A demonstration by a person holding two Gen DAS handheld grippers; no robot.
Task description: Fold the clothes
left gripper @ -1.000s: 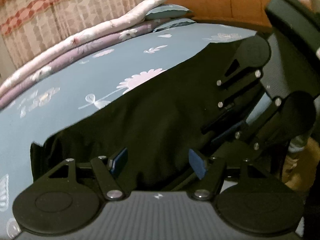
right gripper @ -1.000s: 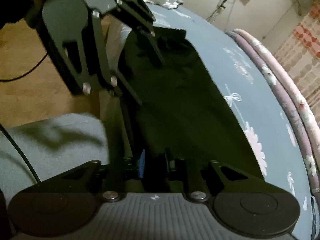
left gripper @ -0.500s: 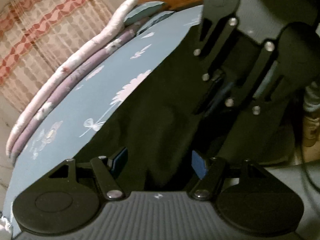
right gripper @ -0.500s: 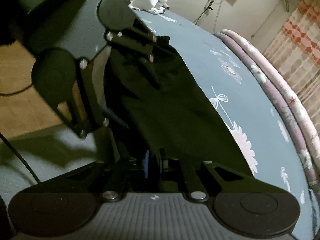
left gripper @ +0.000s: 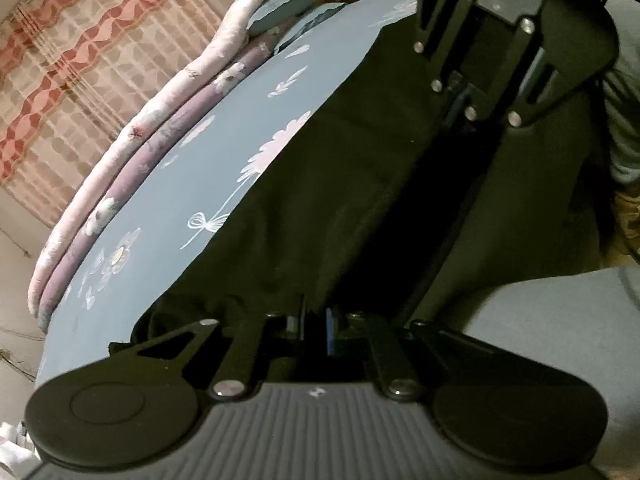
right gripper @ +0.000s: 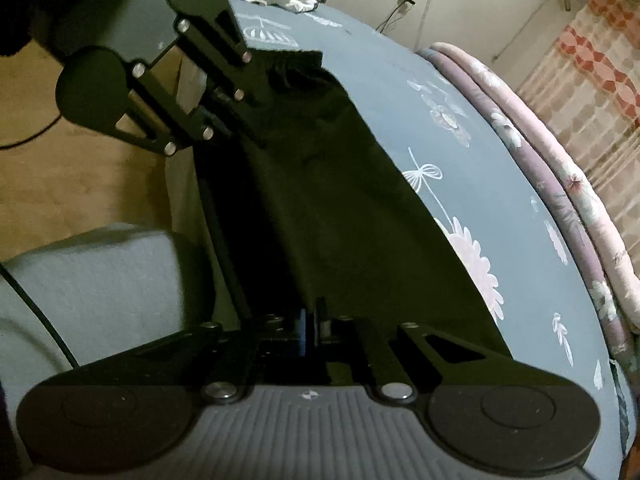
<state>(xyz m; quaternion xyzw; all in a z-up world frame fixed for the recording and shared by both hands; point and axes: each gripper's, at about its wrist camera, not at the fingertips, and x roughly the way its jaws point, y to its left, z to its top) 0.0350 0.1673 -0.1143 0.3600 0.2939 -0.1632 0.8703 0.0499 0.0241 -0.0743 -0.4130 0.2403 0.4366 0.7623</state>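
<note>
Fingers [left gripper: 308, 322] of the left gripper [left gripper: 316, 324] have just snapped closed on the near hem of the black garment [left gripper: 340, 184], and the right gripper [right gripper: 310, 328] is clamped on the same edge further along. Spread over the blue floral bed [left gripper: 192, 184], the dark cloth hides how many layers each pinch holds. A shallow or single-layer bite could slip on the lift, skewing the fold toward the rolled quilts [left gripper: 132, 140] beyond.

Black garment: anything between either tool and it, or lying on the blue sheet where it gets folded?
Nothing visible. Both the left tool and right tool are already shut on the near edge of the black garment. The blue floral sheet beside it is bare up to the rolled quilts at the far edge.
</note>
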